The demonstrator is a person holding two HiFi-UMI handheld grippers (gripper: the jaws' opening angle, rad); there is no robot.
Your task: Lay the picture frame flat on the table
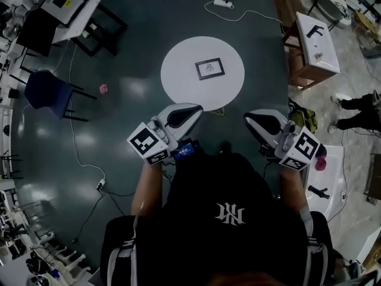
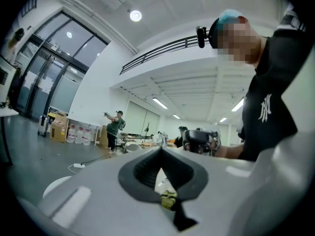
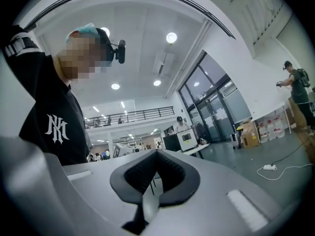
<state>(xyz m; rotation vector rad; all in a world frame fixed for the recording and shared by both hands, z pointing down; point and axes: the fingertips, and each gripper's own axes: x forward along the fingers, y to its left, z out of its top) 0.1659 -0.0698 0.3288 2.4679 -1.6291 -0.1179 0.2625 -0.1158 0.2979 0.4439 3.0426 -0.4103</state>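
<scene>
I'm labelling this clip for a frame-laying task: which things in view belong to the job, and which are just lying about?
Job: picture frame, lying flat on the round white table; left gripper and right gripper, both shut and empty, held short of the table.

Lying about: blue chair; small pink thing on the floor; power strip with its white cable.

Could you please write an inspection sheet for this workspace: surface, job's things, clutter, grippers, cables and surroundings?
Surface: round white table, bare except for the frame.
Job's things: picture frame lies flat near the table's middle.
Clutter: small pink thing on the floor, left of the table.
Grippers: left gripper and right gripper both shut, empty, held near the person's body.
Cables: white cable with power strip on the floor beyond the table; second cable at left.
Surroundings: blue chair left, white desk right.
</scene>
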